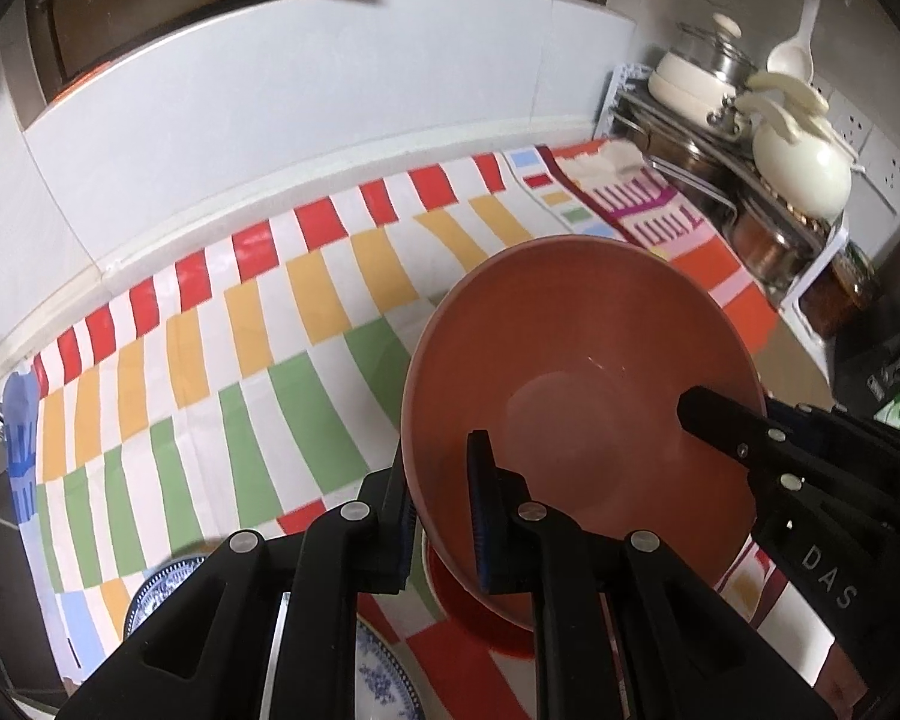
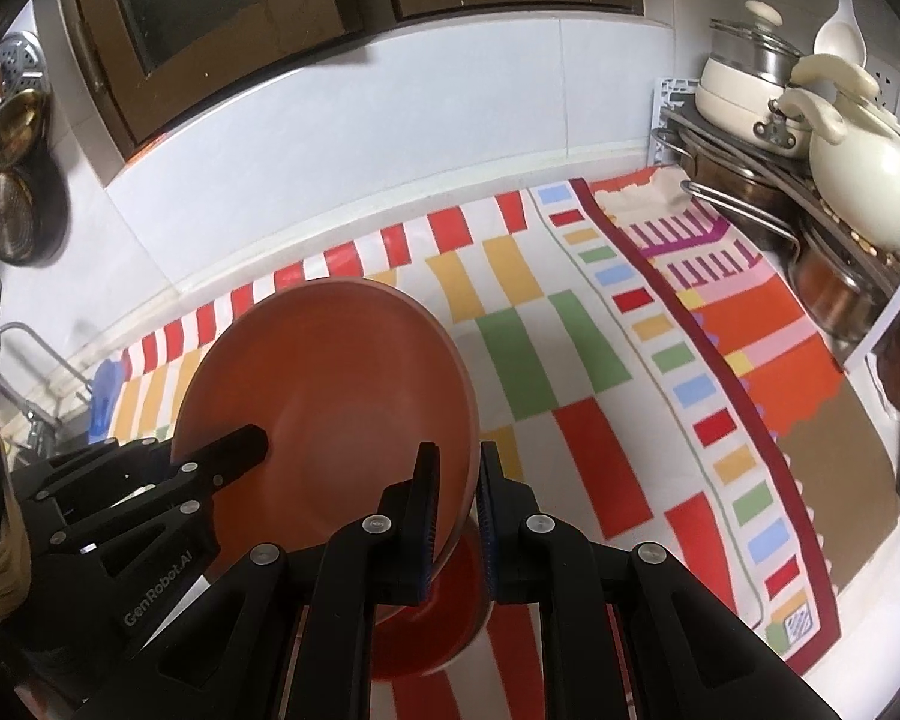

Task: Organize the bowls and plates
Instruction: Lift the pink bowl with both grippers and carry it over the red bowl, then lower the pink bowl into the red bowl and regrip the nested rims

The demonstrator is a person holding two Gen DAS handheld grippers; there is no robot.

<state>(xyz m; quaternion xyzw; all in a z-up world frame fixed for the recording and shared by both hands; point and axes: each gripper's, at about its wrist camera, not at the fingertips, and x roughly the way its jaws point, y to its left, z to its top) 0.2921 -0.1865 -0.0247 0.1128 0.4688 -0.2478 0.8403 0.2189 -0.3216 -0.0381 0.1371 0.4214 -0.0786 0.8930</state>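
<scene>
Left gripper [image 1: 441, 516] and right gripper [image 2: 455, 516] jaws clamped on opposite rims of tilted bowl [image 1: 582, 396], above red plate [image 2: 426, 630]

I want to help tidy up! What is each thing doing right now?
Terracotta bowl: tilted, lifted, gripped at both rims.
Left tool: shut on the bowl's rim.
Right tool: shut on the opposite rim.
Red bowl: upright on the cloth, below.
Blue patterned plate: lying flat.
</scene>
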